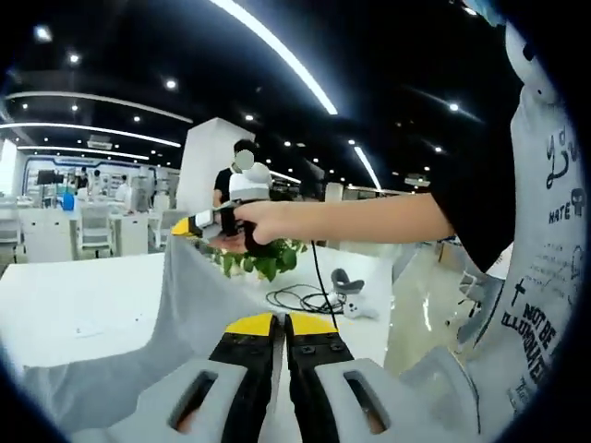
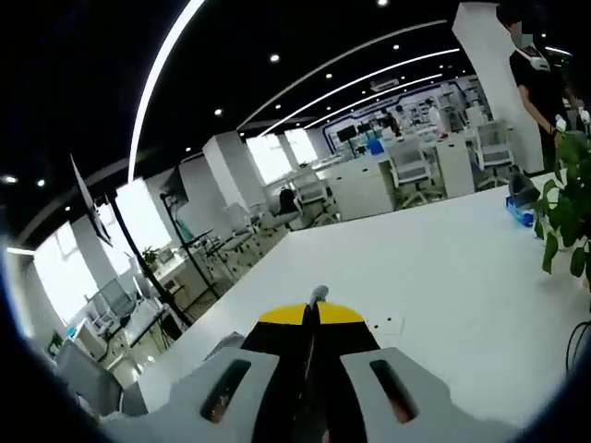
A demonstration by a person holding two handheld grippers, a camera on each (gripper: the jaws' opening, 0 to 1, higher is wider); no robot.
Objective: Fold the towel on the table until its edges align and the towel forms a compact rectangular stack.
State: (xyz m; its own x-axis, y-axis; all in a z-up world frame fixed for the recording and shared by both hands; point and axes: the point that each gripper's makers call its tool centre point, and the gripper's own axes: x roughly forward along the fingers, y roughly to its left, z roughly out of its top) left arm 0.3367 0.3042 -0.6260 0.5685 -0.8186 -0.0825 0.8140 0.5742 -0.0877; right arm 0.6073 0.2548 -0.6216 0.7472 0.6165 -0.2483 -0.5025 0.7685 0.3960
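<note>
While pinched at two corners, towel [image 1: 185, 305] hangs lifted above table [image 1: 74, 314]: soft, light, limp. Left gripper [image 1: 280, 323] and right gripper [image 2: 312, 312] both clamped on cloth; best held by corners.

The left claw [image 1: 280, 325] is closed on the grey towel [image 1: 199, 305], which stretches up to the right claw [image 1: 189, 224], gripped in a person's hand [image 1: 263, 221]. Behind, on the white counter [image 1: 78, 305], stand a green plant [image 1: 259, 258] and a black cable [image 1: 300, 297].
</note>
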